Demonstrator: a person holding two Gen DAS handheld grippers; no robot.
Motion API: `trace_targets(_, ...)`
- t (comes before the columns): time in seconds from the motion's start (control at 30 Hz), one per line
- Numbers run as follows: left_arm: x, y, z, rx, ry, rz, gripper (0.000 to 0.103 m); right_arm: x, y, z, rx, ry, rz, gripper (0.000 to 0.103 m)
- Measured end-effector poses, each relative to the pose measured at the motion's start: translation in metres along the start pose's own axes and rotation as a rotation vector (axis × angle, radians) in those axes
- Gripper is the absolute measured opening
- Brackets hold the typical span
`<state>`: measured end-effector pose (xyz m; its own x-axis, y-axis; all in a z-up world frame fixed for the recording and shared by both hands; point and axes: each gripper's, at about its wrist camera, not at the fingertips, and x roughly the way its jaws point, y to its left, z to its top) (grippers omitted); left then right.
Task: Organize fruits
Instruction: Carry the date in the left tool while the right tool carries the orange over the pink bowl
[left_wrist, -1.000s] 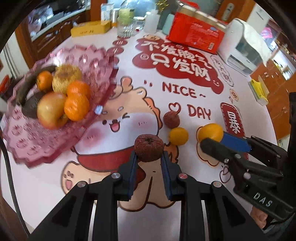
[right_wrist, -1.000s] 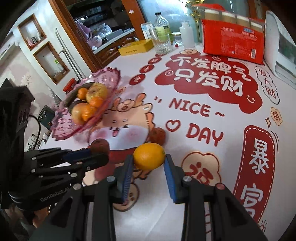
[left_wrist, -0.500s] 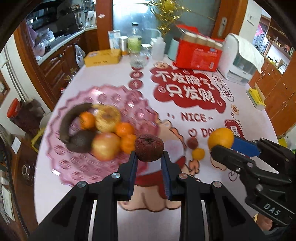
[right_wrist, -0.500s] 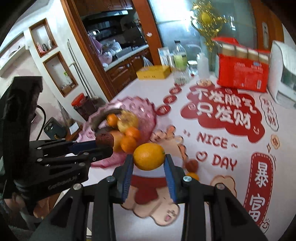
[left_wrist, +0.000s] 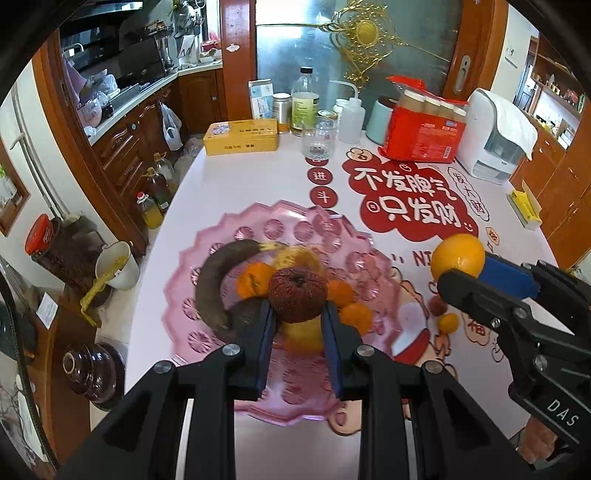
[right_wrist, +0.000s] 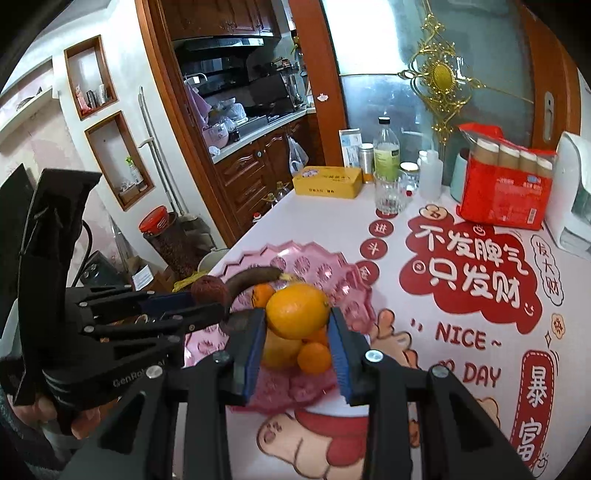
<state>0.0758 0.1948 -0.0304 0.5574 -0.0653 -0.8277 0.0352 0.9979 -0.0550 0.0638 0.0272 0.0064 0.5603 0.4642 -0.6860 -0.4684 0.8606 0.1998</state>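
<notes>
The tablecloth (right_wrist: 480, 369) reads "NICE~ DAY"; the right claw (left_wrist: 458, 275) reads "DAS"

You lift both grippers up off the table and carry them left. Your left gripper (left_wrist: 297, 325), with the wrinkled dark red fruit (left_wrist: 296, 294) in its grip, now hangs over the fruit heaped in the pink plate (left_wrist: 207, 254), no longer over the cartoon print. Your right gripper (right_wrist: 297, 341) brings the orange (right_wrist: 297, 310) over the plate's near right part. The two small fruits (left_wrist: 445, 315) now lie far off to the right.
</notes>
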Motion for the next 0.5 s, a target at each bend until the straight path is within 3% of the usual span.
trace_targets(0.5, 0.063, 0.031, -0.002, 0.061, 0.133, -0.017, 0.024, 0.073, 0.014, 0.002, 0.074, 0.102, -0.076, 0.034)
